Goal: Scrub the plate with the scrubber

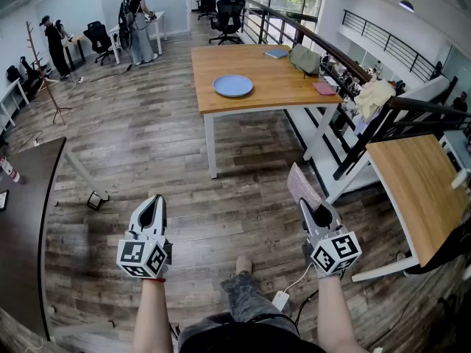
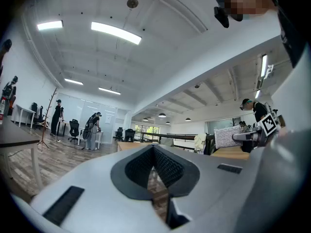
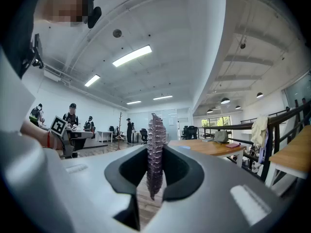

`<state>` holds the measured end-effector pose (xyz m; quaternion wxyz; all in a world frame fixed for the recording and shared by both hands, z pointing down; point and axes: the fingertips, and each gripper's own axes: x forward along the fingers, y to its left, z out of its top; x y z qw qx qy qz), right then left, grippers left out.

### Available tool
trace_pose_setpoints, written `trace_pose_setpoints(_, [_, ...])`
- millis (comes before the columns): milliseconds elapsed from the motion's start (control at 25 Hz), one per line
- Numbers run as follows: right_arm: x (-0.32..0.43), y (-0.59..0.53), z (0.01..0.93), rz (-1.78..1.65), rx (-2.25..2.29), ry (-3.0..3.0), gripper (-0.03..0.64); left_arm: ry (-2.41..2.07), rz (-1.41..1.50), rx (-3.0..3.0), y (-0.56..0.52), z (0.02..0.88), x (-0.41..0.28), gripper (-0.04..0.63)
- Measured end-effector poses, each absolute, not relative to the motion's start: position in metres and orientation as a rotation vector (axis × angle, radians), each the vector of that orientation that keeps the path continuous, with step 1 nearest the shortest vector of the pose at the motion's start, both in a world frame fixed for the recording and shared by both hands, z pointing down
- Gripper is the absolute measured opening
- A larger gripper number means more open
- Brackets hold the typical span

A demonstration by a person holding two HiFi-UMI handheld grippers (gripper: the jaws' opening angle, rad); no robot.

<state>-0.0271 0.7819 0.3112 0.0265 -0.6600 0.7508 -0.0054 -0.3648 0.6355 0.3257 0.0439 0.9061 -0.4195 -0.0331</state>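
The right gripper (image 1: 315, 213) holds the scrubber (image 3: 156, 130): its two jaws are closed on this flat, knobbly pad, which stands on its edge between them and sticks out past the tips. The left gripper (image 1: 153, 200) has its jaws closed together, and there is nothing between them. Both grippers are over the wooden floor (image 1: 147, 138), side by side and apart from each other, in front of the person's leg (image 1: 244, 289). A white cable with a small adapter (image 1: 280, 299) lies on the floor near this leg, and a small black object (image 1: 96, 199) lies on the floor beyond the left gripper. A dark desk (image 1: 22, 226) is at the left, and a light wooden desk (image 1: 416, 190) is at the right, beside a black railing (image 1: 368, 134). The plate (image 1: 233, 86) is blue and round. It lies flat on another light wooden desk (image 1: 280, 83), well apart from the scrubber and beyond it, with only floor between them. The plate is near the front edge of this desk, closer to the left corner. At the far edge lie a blue book (image 1: 276, 53) and a grey bag (image 1: 304, 59), and a pink item (image 1: 324, 88) is at the right edge. Behind the desk there are black office chairs (image 1: 229, 15), a coat stand (image 1: 40, 65) and two persons (image 1: 140, 20) at white desks. I count one plate, one scrubber, two grippers and two light wooden desks.
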Motion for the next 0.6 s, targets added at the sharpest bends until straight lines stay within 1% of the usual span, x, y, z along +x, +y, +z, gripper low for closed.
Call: trace_pose_setpoints(600, [0.039, 0.624, 0.313, -0.055, -1.966, 2.377, 0.078, -1.289, -0.05, 2.766, 0.502, 0.321, -0.276, -0.003])
